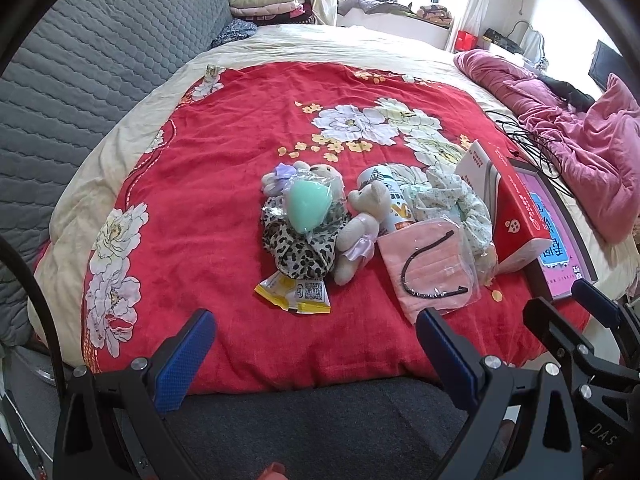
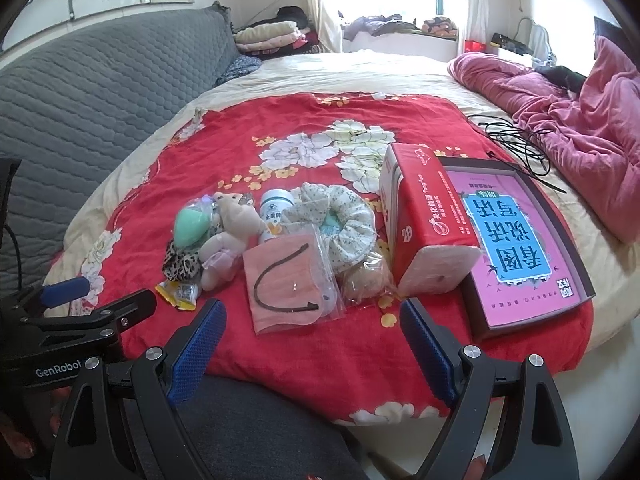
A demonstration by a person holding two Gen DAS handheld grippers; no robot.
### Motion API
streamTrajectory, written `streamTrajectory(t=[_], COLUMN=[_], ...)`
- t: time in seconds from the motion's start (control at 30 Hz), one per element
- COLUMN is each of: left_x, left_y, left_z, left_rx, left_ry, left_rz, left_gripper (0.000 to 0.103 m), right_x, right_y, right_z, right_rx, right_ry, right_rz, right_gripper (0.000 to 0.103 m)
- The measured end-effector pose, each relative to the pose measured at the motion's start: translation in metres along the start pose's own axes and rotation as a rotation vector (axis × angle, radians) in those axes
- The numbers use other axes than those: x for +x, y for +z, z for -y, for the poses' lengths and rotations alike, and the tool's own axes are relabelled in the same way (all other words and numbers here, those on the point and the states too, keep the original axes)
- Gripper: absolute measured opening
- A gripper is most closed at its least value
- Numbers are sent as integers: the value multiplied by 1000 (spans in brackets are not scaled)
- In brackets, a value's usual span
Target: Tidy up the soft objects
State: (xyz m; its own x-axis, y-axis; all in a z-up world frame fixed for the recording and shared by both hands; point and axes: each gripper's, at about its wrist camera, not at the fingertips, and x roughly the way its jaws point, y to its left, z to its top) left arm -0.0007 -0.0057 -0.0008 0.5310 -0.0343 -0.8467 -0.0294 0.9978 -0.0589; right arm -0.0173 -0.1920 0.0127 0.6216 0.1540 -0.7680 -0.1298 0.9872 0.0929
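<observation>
Both grippers, left (image 1: 316,344) and right (image 2: 312,338), are hovering spread wide and empty, so nothing's sorted yet. Soft stuff is sitting piled mid-blanket (image 1: 224,200): bear (image 1: 362,228) at 12 o'clock, masks (image 1: 426,270) toward 1.

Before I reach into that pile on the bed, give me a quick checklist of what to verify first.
1. Left gripper open and empty: ok.
2. Right gripper open and empty: ok.
3. Both grippers clear of the pile, over the near edge of the red blanket: ok.
4. Teddy bear free to lift: ok, it lies on top, leaning on the white bottle.
5. Pink bagged mask unobstructed: ok, nearest the right gripper.
6. Only soft things in the pile: not ok, the bottle and red box sit among them.
</observation>
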Motion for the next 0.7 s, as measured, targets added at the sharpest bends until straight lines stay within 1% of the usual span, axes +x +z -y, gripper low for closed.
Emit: streamTrajectory(t=[0.7], left_x=[2], left_y=[0], left_z=[-2], left_rx=[-7], left_ry=[-7], left_rz=[-10], left_gripper=[101], right_x=[6], right_y=[0], right_z=[-2], right_rx=[-5], right_ry=[1], right_rz=[-12], right_gripper=[89])
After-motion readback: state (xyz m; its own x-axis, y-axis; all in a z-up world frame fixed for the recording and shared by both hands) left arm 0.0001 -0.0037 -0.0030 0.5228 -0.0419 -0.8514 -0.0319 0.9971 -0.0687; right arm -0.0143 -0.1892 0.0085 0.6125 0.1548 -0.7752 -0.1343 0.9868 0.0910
